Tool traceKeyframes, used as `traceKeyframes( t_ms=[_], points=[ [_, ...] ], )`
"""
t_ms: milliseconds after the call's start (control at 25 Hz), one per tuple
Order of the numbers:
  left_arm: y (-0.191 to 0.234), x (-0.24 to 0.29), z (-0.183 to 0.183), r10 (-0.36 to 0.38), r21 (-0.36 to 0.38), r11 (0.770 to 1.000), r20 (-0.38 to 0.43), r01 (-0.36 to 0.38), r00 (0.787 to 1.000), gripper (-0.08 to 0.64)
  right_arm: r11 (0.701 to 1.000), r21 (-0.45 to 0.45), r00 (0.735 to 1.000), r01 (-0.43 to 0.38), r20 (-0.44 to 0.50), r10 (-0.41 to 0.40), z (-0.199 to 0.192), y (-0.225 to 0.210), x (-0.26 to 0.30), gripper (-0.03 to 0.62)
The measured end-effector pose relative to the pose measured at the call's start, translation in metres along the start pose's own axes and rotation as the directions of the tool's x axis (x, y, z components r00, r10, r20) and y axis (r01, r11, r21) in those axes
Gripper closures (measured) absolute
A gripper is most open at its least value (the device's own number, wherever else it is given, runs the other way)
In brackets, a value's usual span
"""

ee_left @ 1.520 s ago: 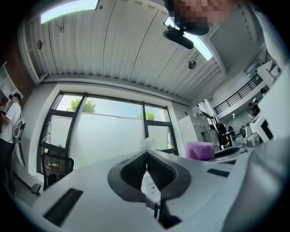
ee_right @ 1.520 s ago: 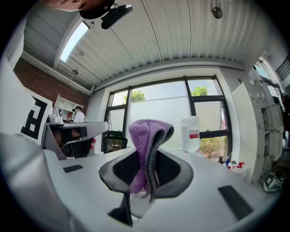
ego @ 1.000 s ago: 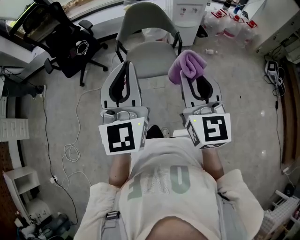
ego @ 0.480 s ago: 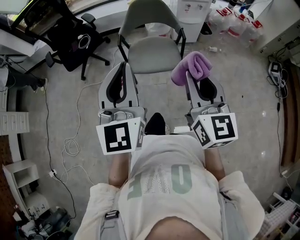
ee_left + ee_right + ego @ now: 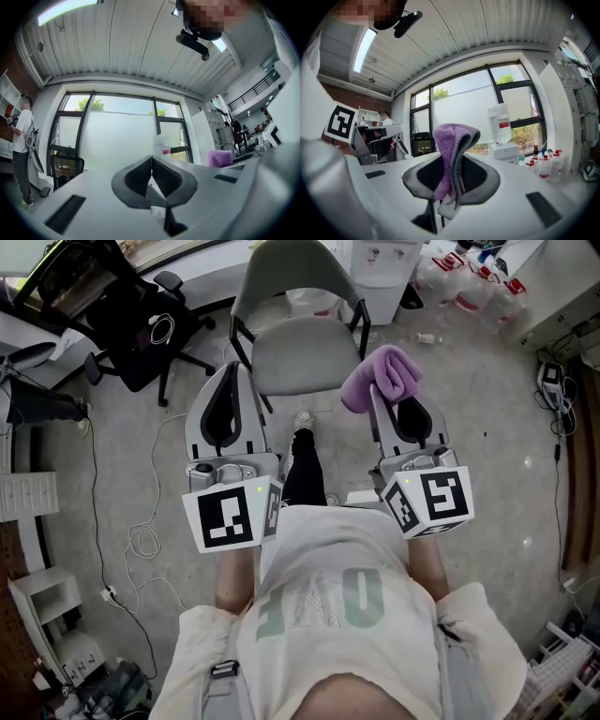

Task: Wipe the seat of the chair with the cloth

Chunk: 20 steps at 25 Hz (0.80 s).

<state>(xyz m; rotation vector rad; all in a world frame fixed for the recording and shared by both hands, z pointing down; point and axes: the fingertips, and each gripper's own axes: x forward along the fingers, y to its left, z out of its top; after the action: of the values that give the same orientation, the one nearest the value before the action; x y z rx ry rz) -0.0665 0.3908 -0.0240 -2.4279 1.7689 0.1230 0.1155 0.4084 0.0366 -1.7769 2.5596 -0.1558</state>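
Observation:
A grey chair with a curved back stands ahead of me in the head view, its seat [image 5: 300, 354] bare. My right gripper [image 5: 385, 388] is shut on a purple cloth [image 5: 379, 377], held just right of the seat's front corner; the right gripper view shows the cloth [image 5: 452, 154] bunched between the jaws and sticking out past them. The left gripper [image 5: 232, 371] is shut with nothing in it, its tip by the seat's front left corner. In the left gripper view its jaws [image 5: 151, 159] meet and point up towards the windows.
A black office chair [image 5: 131, 329] stands to the left, with cables [image 5: 141, 540] trailing over the floor. A white water dispenser [image 5: 380, 266] and several bottles [image 5: 459, 282] stand behind the grey chair. My foot [image 5: 304, 423] shows between the grippers. Another person [image 5: 21, 150] stands far left.
I have stepped closer to the grey chair, one leg now swung forward between the grippers. Both grippers rode along; the cloth stays clamped.

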Motion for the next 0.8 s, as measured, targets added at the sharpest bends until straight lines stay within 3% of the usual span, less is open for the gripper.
traceKeyframes(
  t_ms=[320, 520, 800],
  points=[
    [0.031, 0.102, -0.023, -0.041, -0.023, 0.999, 0.012, 0.041, 0.999, 0.548, 0.997, -0.003, 0.997, 0.074, -0.001, -0.074, 0.003, -0.037, 0.079, 0.503],
    [0.048, 0.167, -0.022, -0.063, -0.045, 0.997, 0.094, 0.068, 0.994, 0.548, 0.991, -0.04, 0.991, 0.126, -0.046, -0.128, -0.002, -0.069, 0.144, 0.503],
    [0.114, 0.263, -0.057, -0.028, -0.059, 0.998, 0.041, 0.031, 0.999, 0.548, 0.994, -0.026, 0.989, 0.102, -0.106, -0.104, -0.009, -0.081, 0.259, 0.503]
  ],
)
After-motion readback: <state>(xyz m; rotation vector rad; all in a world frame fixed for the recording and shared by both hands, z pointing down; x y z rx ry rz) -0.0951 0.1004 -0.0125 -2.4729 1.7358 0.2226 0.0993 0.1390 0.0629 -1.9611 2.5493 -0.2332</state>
